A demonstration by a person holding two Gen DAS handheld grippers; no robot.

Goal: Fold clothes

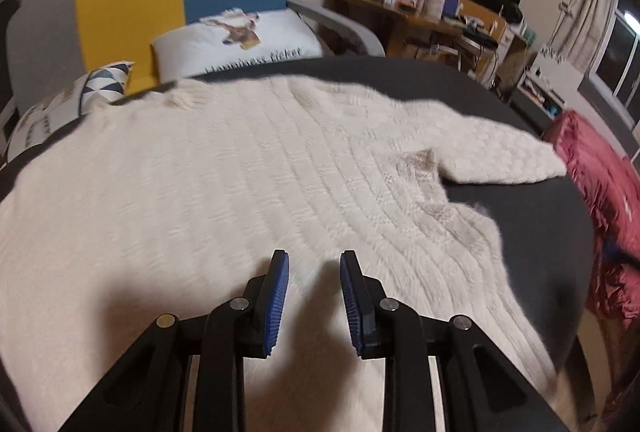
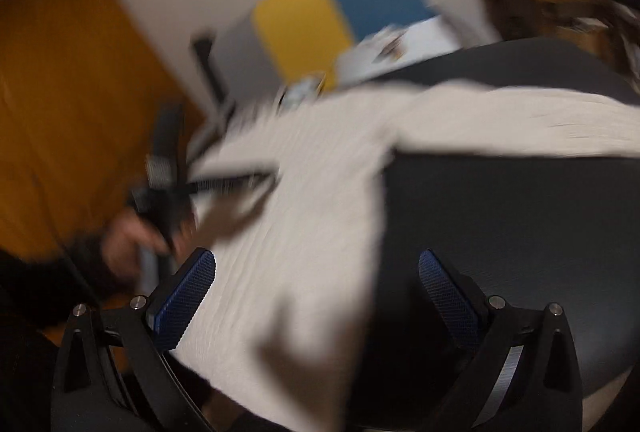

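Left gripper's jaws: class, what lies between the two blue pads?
Nothing is held; in the left wrist view, only the white sweater shows beneath the gap of the left gripper.

My bed (image 1: 520,216) has a dark grey sheet. Cream knit sweater (image 1: 240,172) spread flat on it, pillows (image 1: 240,40) at 12 o'clock, red garment (image 1: 600,184) at 3.

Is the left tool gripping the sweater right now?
No: the left tool hovers above the cream sweater with a clear gap and nothing between its blue pads.
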